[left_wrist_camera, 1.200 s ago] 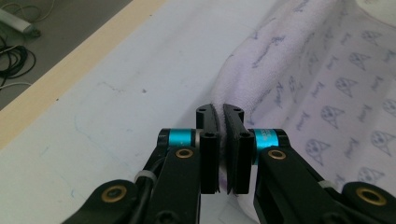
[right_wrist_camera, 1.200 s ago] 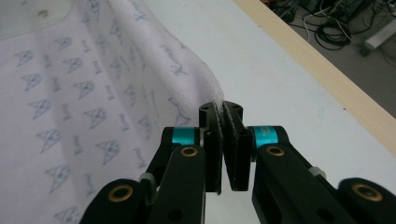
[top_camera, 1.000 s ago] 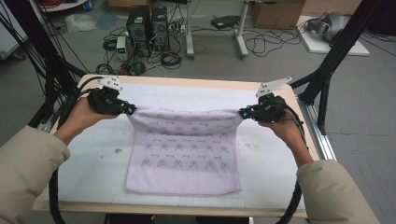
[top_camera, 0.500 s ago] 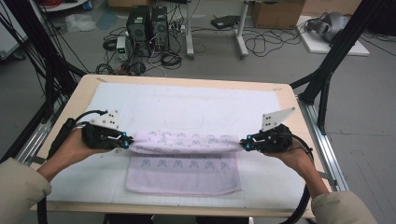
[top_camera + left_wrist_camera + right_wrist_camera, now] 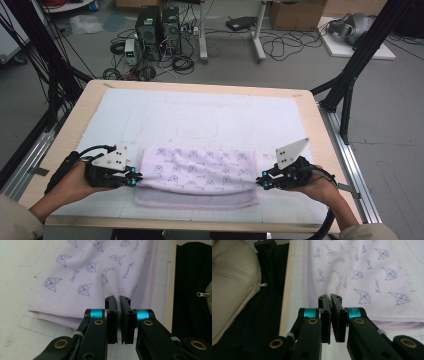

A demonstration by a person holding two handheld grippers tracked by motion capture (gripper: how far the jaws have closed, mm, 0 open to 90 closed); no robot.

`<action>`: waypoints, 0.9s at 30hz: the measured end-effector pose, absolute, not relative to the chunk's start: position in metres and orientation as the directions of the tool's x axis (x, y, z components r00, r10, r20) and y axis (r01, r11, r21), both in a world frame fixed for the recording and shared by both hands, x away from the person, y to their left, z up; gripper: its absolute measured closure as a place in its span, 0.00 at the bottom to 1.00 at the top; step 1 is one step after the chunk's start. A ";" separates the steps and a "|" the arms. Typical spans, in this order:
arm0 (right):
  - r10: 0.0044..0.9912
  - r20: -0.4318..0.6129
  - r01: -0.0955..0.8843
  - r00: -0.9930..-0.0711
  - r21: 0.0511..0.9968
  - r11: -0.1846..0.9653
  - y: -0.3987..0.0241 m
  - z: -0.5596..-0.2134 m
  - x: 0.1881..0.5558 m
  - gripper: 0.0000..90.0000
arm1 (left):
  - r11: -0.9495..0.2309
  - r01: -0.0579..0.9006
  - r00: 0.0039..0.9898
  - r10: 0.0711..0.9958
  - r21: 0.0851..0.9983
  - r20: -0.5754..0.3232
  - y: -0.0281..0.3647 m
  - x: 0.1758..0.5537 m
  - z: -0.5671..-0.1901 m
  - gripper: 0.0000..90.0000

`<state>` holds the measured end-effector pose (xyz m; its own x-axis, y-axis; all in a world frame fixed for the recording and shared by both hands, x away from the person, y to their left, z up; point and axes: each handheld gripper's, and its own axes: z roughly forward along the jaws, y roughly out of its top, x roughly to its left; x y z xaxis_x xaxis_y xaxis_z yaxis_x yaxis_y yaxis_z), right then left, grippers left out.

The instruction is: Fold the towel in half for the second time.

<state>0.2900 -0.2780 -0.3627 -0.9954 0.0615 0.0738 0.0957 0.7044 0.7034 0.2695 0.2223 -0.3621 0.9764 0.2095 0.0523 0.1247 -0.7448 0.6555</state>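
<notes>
**Desk:** Start at the bottom of the high view. What have you got?

**Me:** My two forearms come in at the lower corners. The left gripper [image 5: 136, 178] sits at lower left, the right gripper [image 5: 261, 182] at lower right, both low over the table [image 5: 320, 130] and pointing inward at each other.

**Desk:** Jaws?

**Me:** Pressed together on both sides, each pinching cloth. In the left gripper view I see the left gripper [image 5: 118, 300] nipping a bunched corner of the towel [image 5: 100, 270] between its pads. The right gripper view shows the same: the right gripper [image 5: 330, 298] clamps a rolled ridge of the towel [image 5: 372, 272].

**Desk:** And the towel itself?

**Me:** The towel [image 5: 197, 172] lies in the lower middle of the high view, stretched between the two grippers, near the table's front edge. It is pale lilac with small printed faces. It is folded over: the upper layer reaches from one pinch to the other, and a strip of the lower layer shows below it, closer to me. The left gripper view shows the stacked hems at the left of the frame, one edge lying on the other.

**Desk:** Beyond it?

**Me:** A white mat [image 5: 210, 115] covers the table up to the middle of the frame. Past the far edge, at the top, I see the floor with computer boxes [image 5: 159, 25] and loose cables [image 5: 280, 47].
</notes>
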 end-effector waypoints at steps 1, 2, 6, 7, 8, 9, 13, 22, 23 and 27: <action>0.051 0.080 0.093 -0.995 0.702 0.706 -0.278 -0.363 0.288 0.97 | -0.748 0.120 0.978 0.201 0.653 0.051 0.223 0.267 -0.363 0.95; 0.046 0.076 0.086 -0.996 0.701 0.708 -0.278 -0.364 0.286 0.97 | -0.749 0.118 0.980 0.192 0.652 0.044 0.222 0.265 -0.364 0.95; 0.032 0.084 0.081 -0.996 0.682 0.727 -0.279 -0.371 0.282 0.97 | -0.769 0.105 0.987 0.160 0.630 0.032 0.222 0.259 -0.370 0.95; 0.031 0.093 0.086 -0.995 0.674 0.734 -0.278 -0.373 0.281 0.96 | -0.768 0.111 0.987 0.157 0.631 0.017 0.222 0.258 -0.372 0.94; 0.025 0.105 0.089 -0.994 0.665 0.742 -0.277 -0.376 0.281 0.95 | -0.772 0.116 0.990 0.141 0.625 -0.010 0.222 0.258 -0.375 0.93; 0.019 0.127 0.098 -0.992 0.654 0.750 -0.276 -0.379 0.280 0.91 | -0.777 0.116 0.992 0.125 0.619 -0.028 0.221 0.258 -0.378 0.89; 0.034 0.126 0.104 -0.991 0.611 0.785 -0.271 -0.387 0.282 0.58 | -0.775 0.095 0.990 0.137 0.625 0.019 0.222 0.261 -0.382 0.55; 0.233 0.086 0.230 -0.969 0.660 0.715 -0.263 -0.378 0.311 0.36 | -0.690 0.232 0.933 0.358 0.686 0.044 0.228 0.302 -0.372 0.38; 0.259 0.090 0.251 -0.962 0.664 0.704 -0.263 -0.378 0.315 0.36 | -0.681 0.251 0.923 0.382 0.688 0.042 0.228 0.308 -0.372 0.36; 0.355 0.060 0.305 -0.933 0.655 0.691 -0.260 -0.380 0.335 0.36 | -0.664 0.306 0.889 0.456 0.682 0.045 0.225 0.330 -0.375 0.32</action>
<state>0.3350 -0.2602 -0.3799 -0.9328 0.3555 0.0597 0.3053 0.6912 0.6550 0.3303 0.2254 -0.3749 0.8890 0.4557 0.0448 0.3063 -0.6645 0.6816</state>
